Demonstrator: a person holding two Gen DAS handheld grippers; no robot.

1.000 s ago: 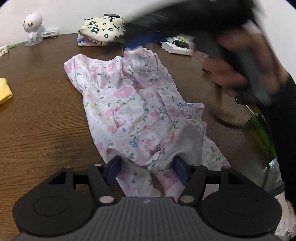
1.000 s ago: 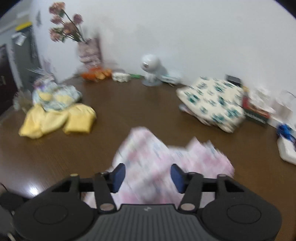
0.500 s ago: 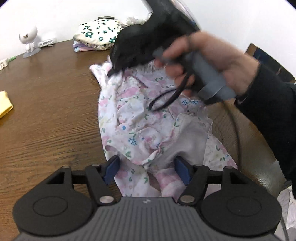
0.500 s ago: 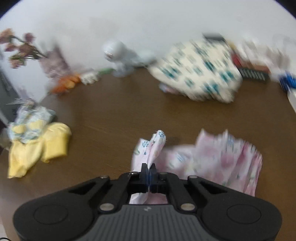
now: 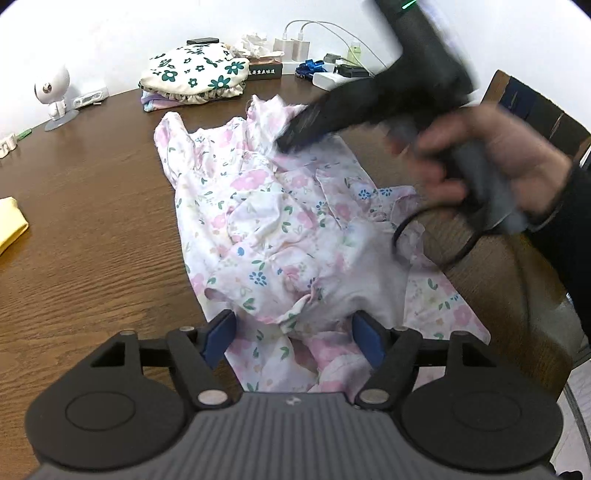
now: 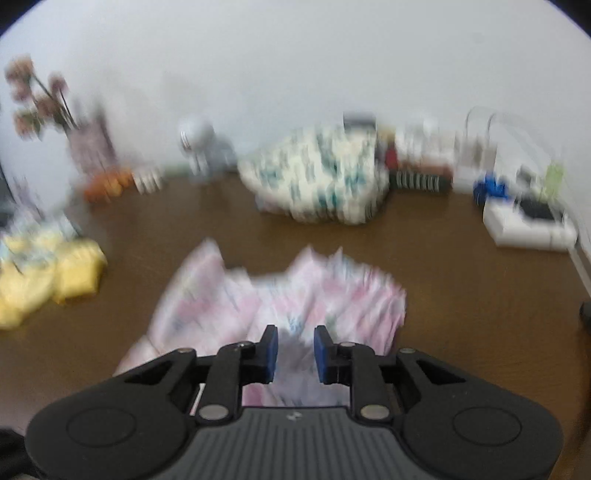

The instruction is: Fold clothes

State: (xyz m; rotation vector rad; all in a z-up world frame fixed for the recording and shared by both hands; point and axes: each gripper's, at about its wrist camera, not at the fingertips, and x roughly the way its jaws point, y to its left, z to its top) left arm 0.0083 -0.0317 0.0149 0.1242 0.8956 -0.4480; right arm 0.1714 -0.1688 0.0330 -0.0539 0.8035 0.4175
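Half a second ago the right hand-held gripper [image 6: 294, 350] pinched cloth; now its jaws stand parted. Only the left view shows the hand [image 5: 495, 162] gripping it. Left hand-held gripper [image 5: 295, 341] is spread. Floral garment [image 5: 291, 229] lies crumpled at the counter's [image 5: 92, 221] six o'clock.

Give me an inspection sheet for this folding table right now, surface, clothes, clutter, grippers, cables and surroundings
Surface: brown wooden table, round-edged, bare wood at left.
Job's things: pink floral garment lies crumpled and unfolded at centre; folded green-flowered pile at the far edge.
Clutter: yellow clothes at left; small white robot-shaped gadget; flower vase, blurred.
Grippers: left gripper open, fingers either side of the garment's near bunch; right gripper part open over the garment's far end, held by a hand.
Cables: white charger leads by the wall; a black cable loops from the right gripper's handle.
Surroundings: white wall; wooden chair at right.
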